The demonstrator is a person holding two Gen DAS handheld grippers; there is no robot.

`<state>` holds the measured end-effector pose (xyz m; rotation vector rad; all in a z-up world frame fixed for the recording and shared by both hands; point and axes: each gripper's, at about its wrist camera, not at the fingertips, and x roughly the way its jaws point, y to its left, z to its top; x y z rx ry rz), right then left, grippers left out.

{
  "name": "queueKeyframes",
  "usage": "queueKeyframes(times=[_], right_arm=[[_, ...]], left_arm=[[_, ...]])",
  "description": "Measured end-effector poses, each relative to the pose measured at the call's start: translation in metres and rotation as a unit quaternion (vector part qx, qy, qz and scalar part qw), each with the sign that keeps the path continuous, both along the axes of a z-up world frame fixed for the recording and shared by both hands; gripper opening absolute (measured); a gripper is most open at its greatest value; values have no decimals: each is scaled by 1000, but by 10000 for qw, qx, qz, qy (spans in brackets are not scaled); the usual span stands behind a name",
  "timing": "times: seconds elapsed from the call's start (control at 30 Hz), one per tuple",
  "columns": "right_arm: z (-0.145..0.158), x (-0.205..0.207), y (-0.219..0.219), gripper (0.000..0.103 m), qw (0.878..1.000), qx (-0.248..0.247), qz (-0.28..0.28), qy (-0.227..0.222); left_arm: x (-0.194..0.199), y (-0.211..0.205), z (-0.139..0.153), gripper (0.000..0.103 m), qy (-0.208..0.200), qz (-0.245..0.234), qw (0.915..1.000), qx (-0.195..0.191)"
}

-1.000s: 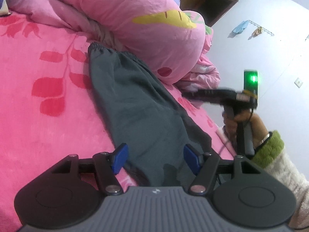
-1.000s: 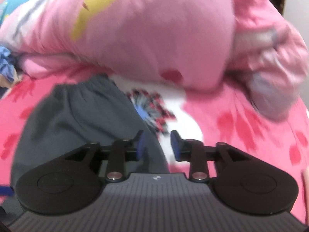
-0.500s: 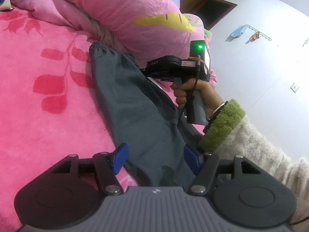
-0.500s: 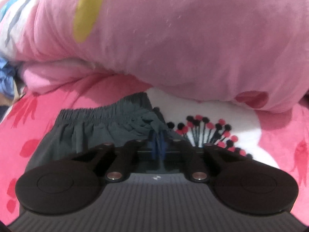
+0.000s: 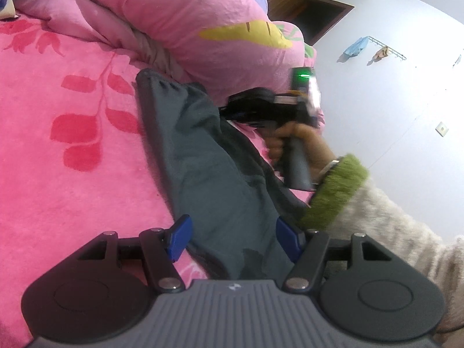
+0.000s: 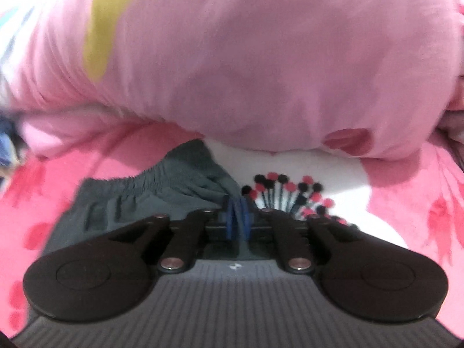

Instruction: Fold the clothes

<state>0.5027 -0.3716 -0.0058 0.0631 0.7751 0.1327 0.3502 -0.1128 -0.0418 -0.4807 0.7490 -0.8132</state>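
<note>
Dark grey trousers (image 5: 208, 168) lie lengthwise on the pink bedspread (image 5: 58, 159), their elastic waistband (image 6: 145, 174) at the far end near the quilt. My left gripper (image 5: 233, 239) stands open low over the near end of the trousers, its blue pads on either side of the cloth. In the left wrist view a person's hand holds my right gripper (image 5: 232, 110) at the waistband's right corner. In the right wrist view that gripper (image 6: 237, 214) is shut on a bunched fold of the grey cloth, lifted a little off the bed.
A bulky pink quilt (image 5: 203, 20) with a yellow carrot print is heaped just behind the waistband. A white patch with red and black dots (image 6: 290, 191) shows on the bedspread to the right. A white wall (image 5: 391, 101) lies beyond the bed's right side.
My right gripper moved to the waistband corner, shut on the cloth and is now drawing it back and up. My left gripper has stayed open over the near end.
</note>
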Motion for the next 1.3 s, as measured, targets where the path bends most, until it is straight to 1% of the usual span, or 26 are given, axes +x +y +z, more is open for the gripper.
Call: queueKeyframes(times=[0.03,0.13,0.2,0.27,0.3,0.33,0.37,0.43,0.47,0.53,0.6,0.67,0.73,0.87,0.97,1.0,1.03,1.07,1.13,1.3], right_arm=[[9,-8,-8,26,9999,104,-45,-24],[46,-51,-45,30,9986,344,-316,-242],[70,-97,-78,32,9962,494,-587,-408],[84,-148,-109,35,9930,563,-912,-505],[89,-177,-126,38,9908,570,-1102,-532],[89,-203,-139,41,9888,531,-1287,-534],[86,-229,-149,41,9870,445,-1461,-504],[72,-273,-165,41,9828,286,-1788,-359],[65,-290,-170,41,9805,290,-1922,-272],[46,-321,-180,41,9761,445,-2123,-135],[28,-343,-186,41,9729,684,-2209,-54],[11,-359,-184,40,9722,778,-2208,-32],[1,-370,-179,40,9752,768,-2071,-93],[-2,-381,-168,39,9818,738,-1710,-376],[-2,-381,-163,36,9856,512,-1536,-495],[-2,-381,-160,32,9868,412,-1480,-517],[-2,-380,-157,30,9879,312,-1423,-538],[-1,-383,-155,30,9883,311,-1380,-569],[0,-392,-151,29,9882,433,-1338,-603],[-15,-393,-155,27,9824,900,-1604,-324]], left_arm=[[0,0,0,65,-2,0,10000,1],[0,0,0,65,-7,2,10000,11],[-1,0,0,65,-9,3,10000,21],[-1,-1,0,65,-6,9,10000,37],[-1,-1,0,65,-2,15,10000,44],[0,-2,0,65,2,21,10000,52],[0,-2,0,65,5,26,10000,63],[0,-3,0,65,3,40,10000,84],[0,-3,0,65,-2,49,9999,98],[-1,-4,0,65,-13,57,9999,132],[-1,-5,1,65,-27,64,9998,174],[-2,-6,1,65,-42,69,9997,214],[-3,-7,1,65,-54,74,9997,234],[-3,-7,1,65,-52,85,9996,247],[-3,-8,1,65,-60,85,9996,277],[-3,-8,2,65,-64,85,9995,292],[-3,-8,2,65,-68,86,9995,307],[-4,-9,2,65,-76,87,9994,323],[-4,-9,2,65,-88,88,9993,346],[-7,-12,5,65,-94,136,9990,427]])
